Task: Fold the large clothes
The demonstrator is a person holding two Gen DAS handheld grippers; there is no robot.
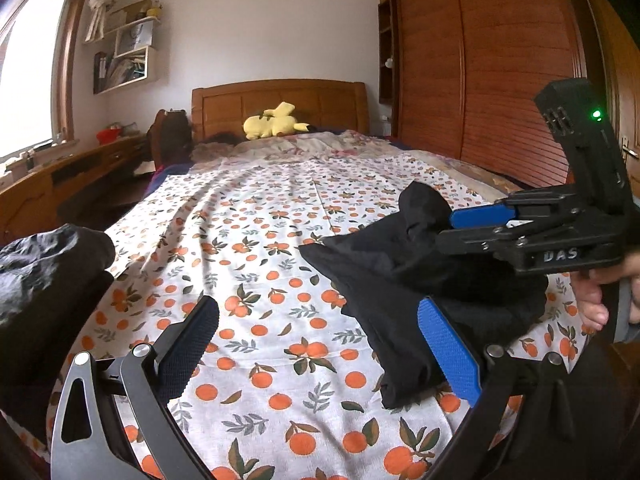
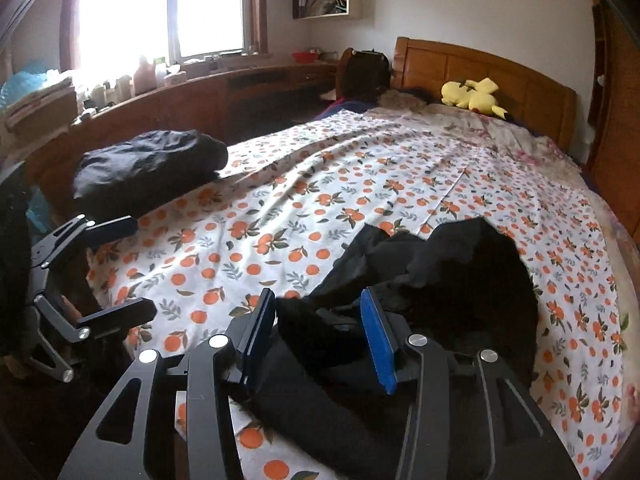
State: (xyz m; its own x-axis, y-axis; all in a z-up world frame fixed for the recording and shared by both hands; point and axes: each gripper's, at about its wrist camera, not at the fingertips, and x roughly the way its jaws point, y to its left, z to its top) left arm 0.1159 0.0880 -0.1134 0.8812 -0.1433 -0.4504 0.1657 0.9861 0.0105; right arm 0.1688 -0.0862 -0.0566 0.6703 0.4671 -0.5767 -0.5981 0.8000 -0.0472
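On a bed (image 1: 248,216) spread with an orange-print sheet, I stand at the foot with a pair of tongs in each hand and a crumpled black garment (image 2: 460,280) in front of me, waiting to be folded. It lies near the foot edge toward my right, bunched and peaked rather than flat, so I judge the folding has not properly begun: the cloth first needs spreading out.

My right tongs (image 2: 320,332) hang over the near end of that garment, partly open. A dark fold sits between the blue pads (image 2: 378,340), but they do not appear to press on it, so I take it as loose rather than gripped.

My left tongs (image 1: 320,336) are spread wide over bare sheet and hold nothing. One blue pad lies against the garment's near edge in the left wrist view, well placed, I think, to take a second corner.

A second dark bundle (image 2: 148,164) rests at the bed's left edge, well apart from the work, seemingly set aside to keep the middle free. A yellow plush toy (image 1: 272,120) lies by the wooden headboard (image 1: 224,100), far from either pair.
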